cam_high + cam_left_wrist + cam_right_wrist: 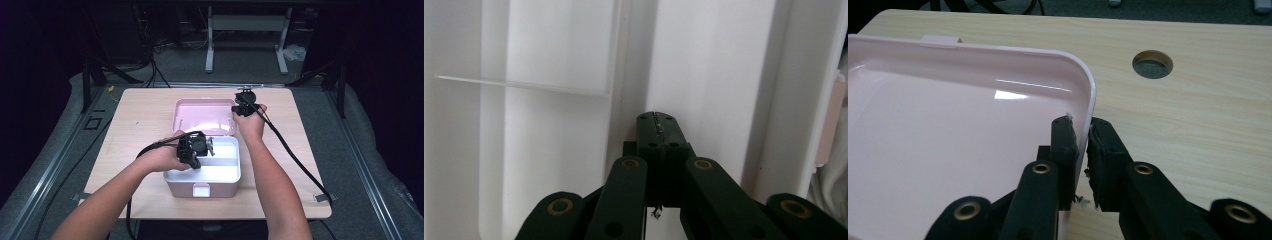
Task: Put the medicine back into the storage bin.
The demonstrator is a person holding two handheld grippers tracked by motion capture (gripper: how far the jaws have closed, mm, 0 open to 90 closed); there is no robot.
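Note:
A pink box (202,188) stands mid-table with its pink lid (202,116) swung open toward the far side. A white tray (220,172) sits inside it. My left gripper (196,163) points down into the tray's left part, and in the left gripper view my left gripper (657,120) has its jaws together over the white tray floor (549,150), with nothing between them. My right gripper (237,111) is at the lid's right edge. In the right gripper view my right gripper (1082,131) pinches the lid's rim (1087,95), one pad inside and one outside.
The light wooden table (145,115) has bare room left and right of the box, and a round cable hole (1152,64) lies beyond the lid's corner. A black cable (295,157) trails from the right gripper across the table's right side. A white desk frame (247,35) stands behind.

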